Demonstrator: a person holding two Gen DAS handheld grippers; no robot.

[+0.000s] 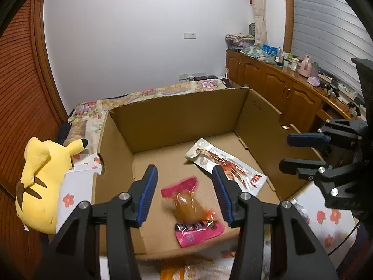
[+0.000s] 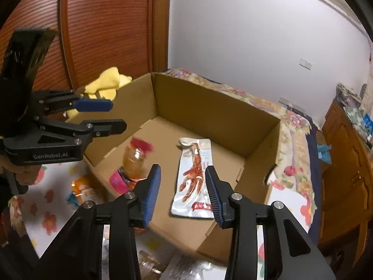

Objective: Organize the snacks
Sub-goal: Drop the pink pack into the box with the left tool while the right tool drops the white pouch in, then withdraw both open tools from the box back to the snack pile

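Note:
An open cardboard box point(image 1: 177, 114) point(image 2: 209, 107) lies on a floral bed. Inside it are a pink-ended packet with a brown snack point(image 1: 190, 207) point(image 2: 135, 161) and a white packet printed with a red chicken foot point(image 1: 227, 165) point(image 2: 194, 179). The pink packet looks blurred in the right wrist view. My left gripper point(image 1: 184, 186) is open and empty above the pink packet; it also shows in the right wrist view point(image 2: 116, 114). My right gripper point(image 2: 183, 189) is open and empty above the white packet; it also shows in the left wrist view point(image 1: 303, 151).
A yellow plush toy point(image 1: 44, 182) point(image 2: 107, 81) lies left of the box by a wooden slatted door point(image 2: 105, 23). An orange packet point(image 2: 81, 190) and other packets lie on the floral sheet in front of the box. A cluttered wooden cabinet point(image 1: 291, 86) stands at the right.

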